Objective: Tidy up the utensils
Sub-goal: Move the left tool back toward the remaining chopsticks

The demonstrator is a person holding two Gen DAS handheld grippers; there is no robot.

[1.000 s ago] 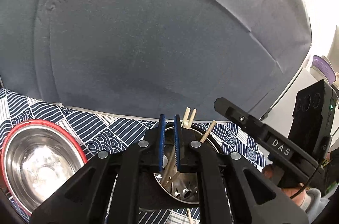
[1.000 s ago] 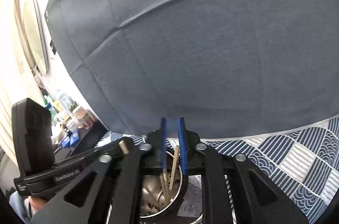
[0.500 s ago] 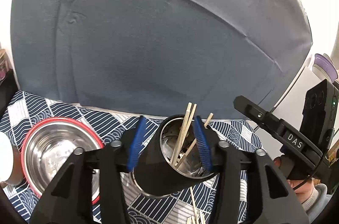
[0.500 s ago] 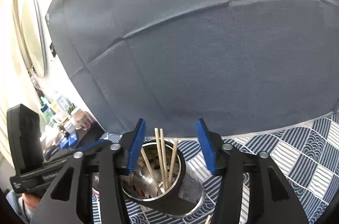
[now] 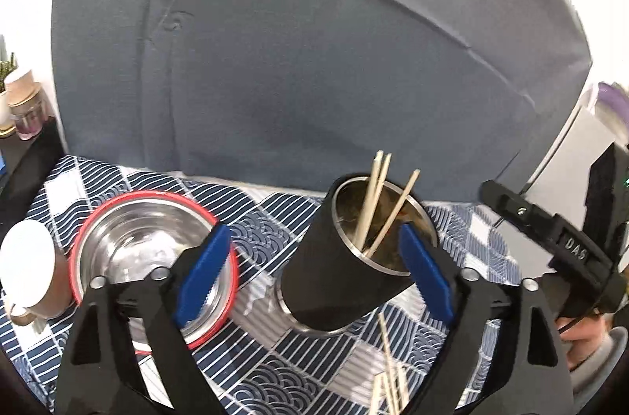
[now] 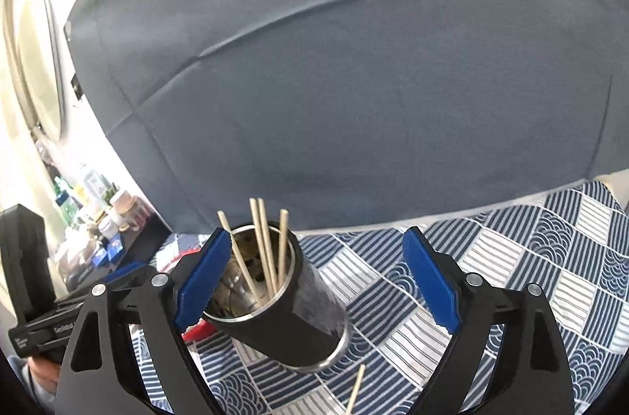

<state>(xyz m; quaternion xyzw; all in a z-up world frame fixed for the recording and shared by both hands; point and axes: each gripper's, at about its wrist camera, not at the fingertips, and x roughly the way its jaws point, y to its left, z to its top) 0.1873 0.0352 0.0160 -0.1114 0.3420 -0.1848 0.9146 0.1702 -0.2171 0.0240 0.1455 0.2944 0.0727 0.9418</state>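
Biggest worry: the tall black metal cup with a steel rim [image 5: 346, 269] stands on the blue-and-white patterned cloth worktop [image 5: 271, 218], and cloth is a soft base for something tall and narrow. The left gripper [image 5: 310, 281] and right gripper [image 6: 316, 281] both hang spread wide and empty, blue pads on either side of the cup, so I'd guess one careless nudge could tip it and spill the sticks.

Counts: four thin wooden chopsticks [image 6: 261, 250] in the cup from the right view (left shows only three). A few loose chopsticks [image 5: 389, 375] lie on the cloth in front, too cropped to count. One red-rimmed steel bowl [image 5: 137, 250], one white-lidded paper cup [image 5: 27, 265].
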